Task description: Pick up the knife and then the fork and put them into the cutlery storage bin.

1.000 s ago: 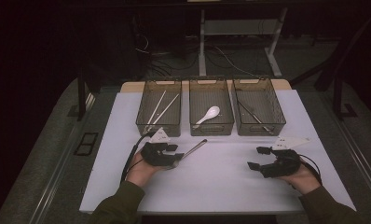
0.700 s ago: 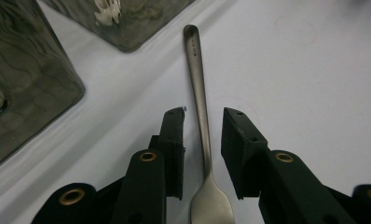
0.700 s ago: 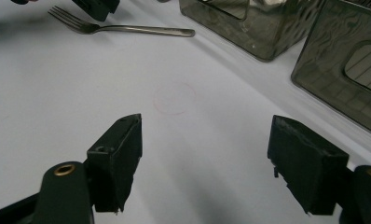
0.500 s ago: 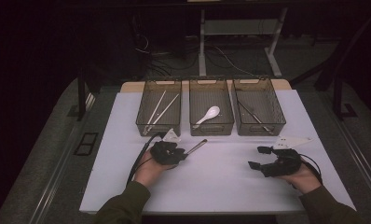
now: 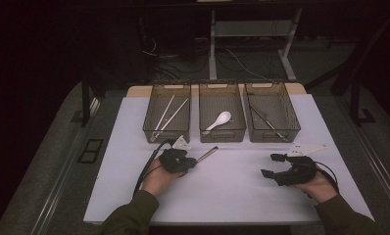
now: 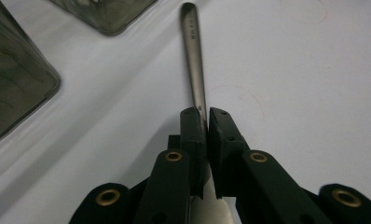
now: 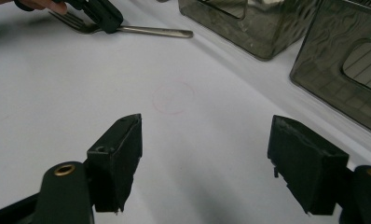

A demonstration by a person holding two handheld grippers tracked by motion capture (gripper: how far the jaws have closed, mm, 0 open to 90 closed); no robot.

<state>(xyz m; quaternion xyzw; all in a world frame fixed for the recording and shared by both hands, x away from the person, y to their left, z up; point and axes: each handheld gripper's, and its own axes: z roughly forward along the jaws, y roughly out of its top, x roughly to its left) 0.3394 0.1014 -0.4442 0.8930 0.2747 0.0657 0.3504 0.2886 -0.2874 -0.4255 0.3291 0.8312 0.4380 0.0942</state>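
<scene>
left gripper view: my left gripper (image 6: 206, 122) has just been closing and now pinches the fork (image 6: 193, 56); right gripper (image 7: 204, 163) waits open, empty.

a white table top (image 5: 242, 196) is lying under dim light; beyond it, a pale metal stand (image 5: 252, 29) and loose cables (image 5: 242, 58) are sitting on dark floor.

Left gripper (image 6: 206, 122) clamped on a metal fork handle (image 6: 193, 56), jaws just closed onto it. Handle running straight up the frame over the white table (image 6: 291, 70). Two smoky translucent bins (image 6: 16, 88) at upper left.
</scene>
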